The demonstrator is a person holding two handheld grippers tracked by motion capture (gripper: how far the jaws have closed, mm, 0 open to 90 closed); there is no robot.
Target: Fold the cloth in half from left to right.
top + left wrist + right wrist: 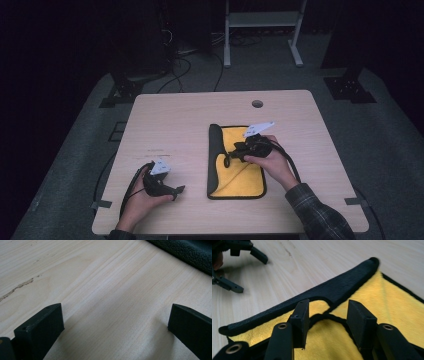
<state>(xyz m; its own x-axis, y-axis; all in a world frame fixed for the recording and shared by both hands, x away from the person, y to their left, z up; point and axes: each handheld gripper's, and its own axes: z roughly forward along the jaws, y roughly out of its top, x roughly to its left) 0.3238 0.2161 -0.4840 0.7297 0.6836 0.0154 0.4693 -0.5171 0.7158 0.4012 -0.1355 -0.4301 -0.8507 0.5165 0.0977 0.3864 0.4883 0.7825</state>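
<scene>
A yellow cloth [240, 172] with a black border and black back lies on the wooden table [190, 115], right of centre. Its left edge is folded over as a black strip [332, 291]. A corner of it is turned in over the yellow face [399, 307]. My right gripper [228, 160] hovers low over the cloth's middle, pointing left. In the right gripper view its jaws [327, 312] stand apart above the black-edged fold, pressing on nothing. My left gripper [177, 192] rests near the front left, open, with bare wood between its jaws [115, 327]. It also shows farther off [253, 275].
A round cable hole [257, 104] sits near the table's far edge. Behind the table stand a white frame [262, 20] and black stand bases [350, 87], with cables on the grey floor. The cloth's black edge [190, 252] lies just ahead of the left gripper.
</scene>
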